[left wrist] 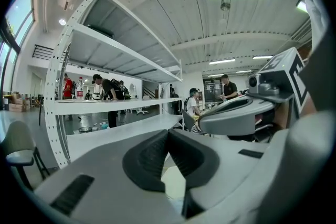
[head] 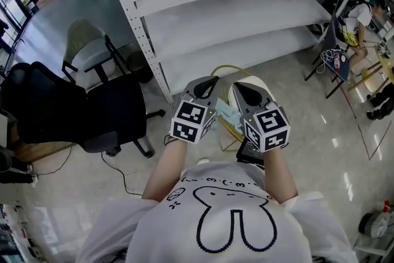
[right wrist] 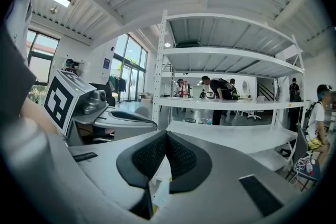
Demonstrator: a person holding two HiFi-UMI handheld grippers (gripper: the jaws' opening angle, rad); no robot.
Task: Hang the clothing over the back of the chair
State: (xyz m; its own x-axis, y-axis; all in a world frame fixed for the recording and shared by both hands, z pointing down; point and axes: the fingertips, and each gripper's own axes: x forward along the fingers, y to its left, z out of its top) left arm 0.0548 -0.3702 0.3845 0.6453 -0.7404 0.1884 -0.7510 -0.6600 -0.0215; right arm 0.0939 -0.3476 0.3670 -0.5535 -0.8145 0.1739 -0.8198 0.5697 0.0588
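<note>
Clothing [head: 225,114], a pale thin piece, hangs bunched between the two grippers held side by side; it looks light, soft and limp (likely to slide off a smooth rail), so its top edge, with the hands spread wider, seems the place to hold; left gripper [head: 206,84] and right gripper [head: 241,88] are each clamped on its fabric; a white-seated chair [head: 257,82] stands just beneath; a black office chair [head: 74,111] sits well left; white shelving [head: 234,15] crowds ahead.
</note>
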